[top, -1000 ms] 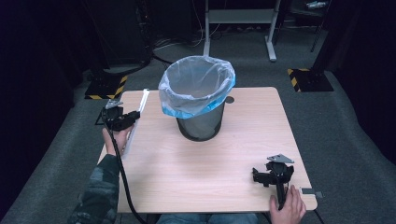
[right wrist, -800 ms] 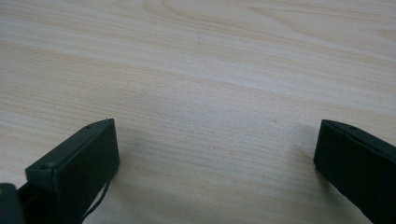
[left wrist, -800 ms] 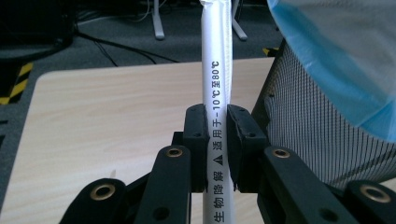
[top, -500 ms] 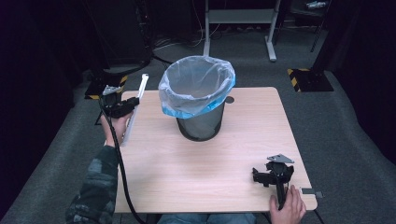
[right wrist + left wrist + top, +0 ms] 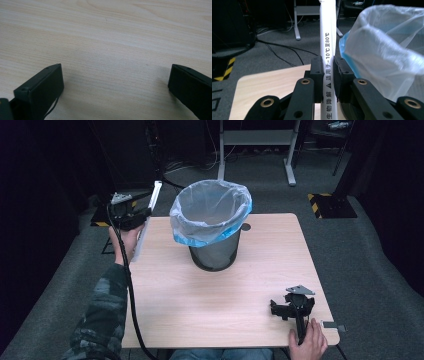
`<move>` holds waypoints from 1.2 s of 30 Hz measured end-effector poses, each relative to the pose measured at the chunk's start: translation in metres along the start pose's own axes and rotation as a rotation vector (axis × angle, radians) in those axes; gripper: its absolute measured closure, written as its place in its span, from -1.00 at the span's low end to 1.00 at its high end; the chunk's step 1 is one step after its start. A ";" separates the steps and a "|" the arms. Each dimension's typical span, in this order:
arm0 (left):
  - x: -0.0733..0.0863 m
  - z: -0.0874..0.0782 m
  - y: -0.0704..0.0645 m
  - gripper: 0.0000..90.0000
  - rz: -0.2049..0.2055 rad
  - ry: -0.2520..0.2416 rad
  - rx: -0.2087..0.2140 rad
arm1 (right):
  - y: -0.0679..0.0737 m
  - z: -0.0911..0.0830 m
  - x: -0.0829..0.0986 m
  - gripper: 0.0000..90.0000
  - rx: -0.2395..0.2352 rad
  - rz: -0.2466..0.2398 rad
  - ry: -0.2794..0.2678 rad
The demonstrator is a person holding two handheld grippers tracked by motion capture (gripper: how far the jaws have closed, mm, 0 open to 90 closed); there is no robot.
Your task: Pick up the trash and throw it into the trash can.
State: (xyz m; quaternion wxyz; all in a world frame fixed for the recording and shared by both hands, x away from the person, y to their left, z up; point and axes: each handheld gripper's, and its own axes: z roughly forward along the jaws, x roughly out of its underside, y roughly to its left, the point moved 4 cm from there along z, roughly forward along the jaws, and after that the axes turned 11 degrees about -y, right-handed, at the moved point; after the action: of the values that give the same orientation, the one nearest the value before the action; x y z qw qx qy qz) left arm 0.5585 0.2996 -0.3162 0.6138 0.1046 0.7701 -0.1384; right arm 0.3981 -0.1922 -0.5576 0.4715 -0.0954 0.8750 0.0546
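A long flat white strip (image 5: 145, 222) with printed characters is held up over the table's far left corner. My left gripper (image 5: 134, 215) is shut on it; in the left gripper view the strip (image 5: 328, 37) runs upright between the two black jaws, gripper midpoint (image 5: 328, 75). A metal bin (image 5: 214, 251) lined with a clear and blue plastic bag (image 5: 210, 215) stands at the table's far centre, just right of the strip; the bag (image 5: 384, 50) bulges close by. My right gripper (image 5: 284, 309) rests low on the table at the near right, open (image 5: 115, 82) with bare wood between its jaws.
The light wooden table (image 5: 200, 305) has a small round hole (image 5: 245, 226) behind the bin. Grey carpet, cables and a white desk frame (image 5: 255, 140) lie beyond the far edge. A yellow-black striped block (image 5: 327, 205) sits on the floor at right.
My left gripper has carried the white strip away from the person and upward, from the table's left side toward its far left corner. The right gripper has stayed still.
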 end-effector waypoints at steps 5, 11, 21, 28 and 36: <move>-0.015 0.002 -0.006 0.75 0.012 -0.020 0.009 | 0.000 0.000 0.000 -1.00 0.000 -0.002 0.000; -0.032 0.007 -0.015 0.75 0.023 -0.037 0.024 | 0.000 0.000 0.000 -1.00 0.000 0.000 0.000; -0.054 0.017 -0.035 0.75 0.052 -0.053 0.052 | 0.000 0.000 0.000 -1.00 0.000 -0.002 -0.001; -0.073 0.023 -0.051 0.75 0.069 -0.071 0.067 | 0.000 0.000 0.000 -1.00 -0.001 0.000 -0.002; -0.090 0.035 -0.075 0.75 0.097 -0.089 0.091 | 0.000 0.000 0.000 -1.00 -0.001 0.001 -0.002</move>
State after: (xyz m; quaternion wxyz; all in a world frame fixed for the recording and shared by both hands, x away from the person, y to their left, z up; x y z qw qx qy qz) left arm 0.5859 0.2183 -0.2291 0.6480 0.1635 0.7290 -0.1478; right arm 0.3983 -0.1922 -0.5575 0.4723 -0.0950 0.8746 0.0553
